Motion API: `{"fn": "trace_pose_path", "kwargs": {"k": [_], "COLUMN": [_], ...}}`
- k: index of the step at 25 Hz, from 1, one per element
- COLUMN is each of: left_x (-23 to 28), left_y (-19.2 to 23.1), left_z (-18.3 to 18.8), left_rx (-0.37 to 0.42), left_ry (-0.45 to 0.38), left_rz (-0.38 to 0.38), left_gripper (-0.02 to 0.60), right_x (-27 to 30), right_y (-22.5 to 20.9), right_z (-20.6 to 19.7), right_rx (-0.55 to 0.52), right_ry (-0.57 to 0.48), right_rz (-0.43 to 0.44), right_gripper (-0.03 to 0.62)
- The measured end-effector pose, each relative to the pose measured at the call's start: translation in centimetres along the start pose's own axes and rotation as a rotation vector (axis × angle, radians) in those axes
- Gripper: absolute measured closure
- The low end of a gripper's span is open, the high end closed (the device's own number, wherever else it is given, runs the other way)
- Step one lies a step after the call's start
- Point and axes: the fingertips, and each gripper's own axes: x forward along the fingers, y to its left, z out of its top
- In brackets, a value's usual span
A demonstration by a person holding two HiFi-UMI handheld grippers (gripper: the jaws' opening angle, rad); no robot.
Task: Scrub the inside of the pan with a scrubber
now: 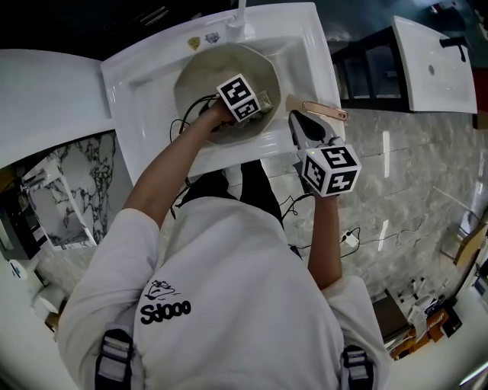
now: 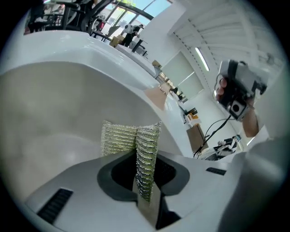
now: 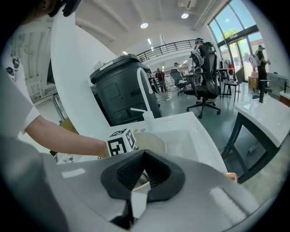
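Note:
A round beige pan (image 1: 200, 84) lies in a white sink (image 1: 145, 91). My left gripper (image 1: 261, 102) reaches down into the pan and is shut on a yellow-green metal mesh scrubber (image 2: 131, 140), which rests against the pan's inner wall (image 2: 54, 118). The scrubber (image 1: 264, 99) shows beside the left marker cube in the head view. My right gripper (image 1: 296, 119) is at the sink's right edge, shut on the pan's handle (image 1: 326, 111), whose cream strip sits between the jaws (image 3: 138, 181). The pan (image 3: 153, 141) lies just beyond them.
A white tap (image 1: 241, 14) stands at the sink's far rim. A dark bin (image 3: 118, 90) stands behind the sink. A second white basin (image 1: 435, 61) is off to the right. Cables (image 1: 349, 238) lie on the marble floor below.

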Motion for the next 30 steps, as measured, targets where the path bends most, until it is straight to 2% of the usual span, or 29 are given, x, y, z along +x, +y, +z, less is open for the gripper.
{"fn": "trace_pose_path", "kwargs": {"k": [3,6,11,14,16,22,25,30], "left_x": [-0.6,-1.4,-3.5,-5.4,-6.8,-12.2,-15.6,-21.5], "left_y": [-1.5,-2.6,-4.1,-5.3,-5.7,-7.1,-8.0,-9.7], "left_z": [0.8,1.5,2.7,3.5,3.8,3.9,3.9,3.2], "left_rx": [-0.046,-0.06,-0.038,0.009,0.059,0.23,0.26,0.261], "left_ry": [-0.08,-0.127,-0.209,-0.278,-0.324,-0.459,-0.538,-0.693], "left_rz": [-0.09,-0.138,-0.179,-0.177,-0.135,0.104,0.176,0.253], "left_gripper": [0.515,0.515,0.515,0.515,0.515,0.515,0.515,0.515], "right_x": [-1.3,-3.0,-5.3,-6.2,-6.8,-7.9,-8.2,-9.1], "right_y": [0.9,1.6,2.9,3.9,4.6,7.4,8.6,10.3], "right_z": [-0.4,-0.7,-0.6,-0.2,0.4,2.8,4.6,7.2], "right_rx": [0.043,0.064,0.071,0.048,0.022,-0.05,-0.11,-0.181], "right_ry": [-0.027,-0.06,-0.116,-0.144,-0.168,-0.242,-0.272,-0.334], "right_rz": [0.005,-0.02,-0.08,-0.101,-0.114,-0.132,-0.139,-0.161], "right_gripper": [0.584,0.584,0.584,0.583,0.583,0.583,0.584,0.583]}}
